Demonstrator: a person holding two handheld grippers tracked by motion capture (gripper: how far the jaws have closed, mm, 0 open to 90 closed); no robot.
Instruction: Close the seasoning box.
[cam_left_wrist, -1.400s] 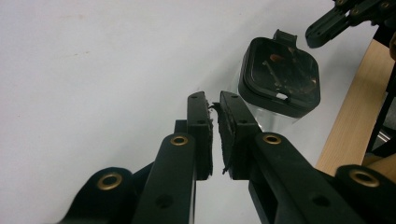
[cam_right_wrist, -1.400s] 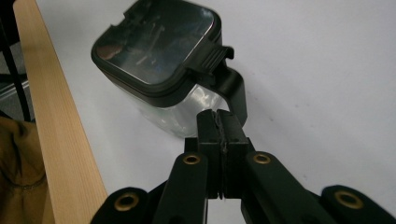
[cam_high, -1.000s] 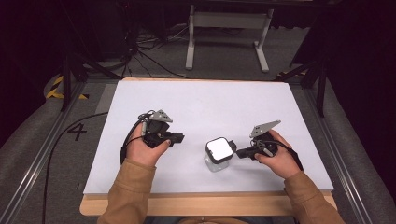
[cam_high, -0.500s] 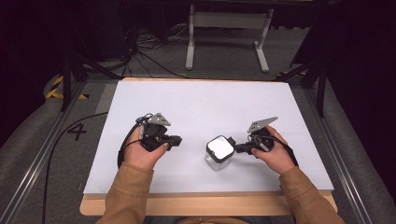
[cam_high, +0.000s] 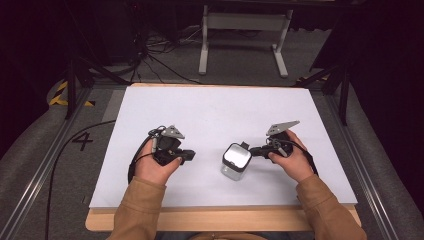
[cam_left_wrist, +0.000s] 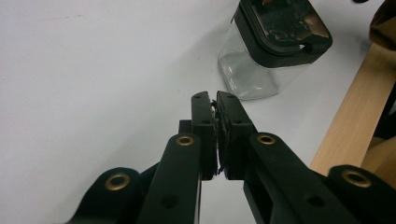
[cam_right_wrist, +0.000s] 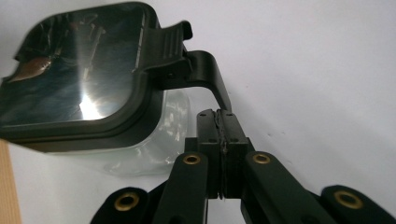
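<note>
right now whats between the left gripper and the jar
Nothing: in the high view only bare white table top separates the left gripper from the clear jar; the left gripper view shows the same.

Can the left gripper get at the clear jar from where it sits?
Probably yes: bare white table lies between the left gripper and the clear jar. Its jaws are shut and would have to open first.

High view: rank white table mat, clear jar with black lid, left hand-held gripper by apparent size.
1. White rectangular table mat, by far the largest.
2. and 3. Clear square jar with black-rimmed lid and black left hand-held gripper: they look close in size, and the hand hides part of the gripper, so no ranking.
</note>
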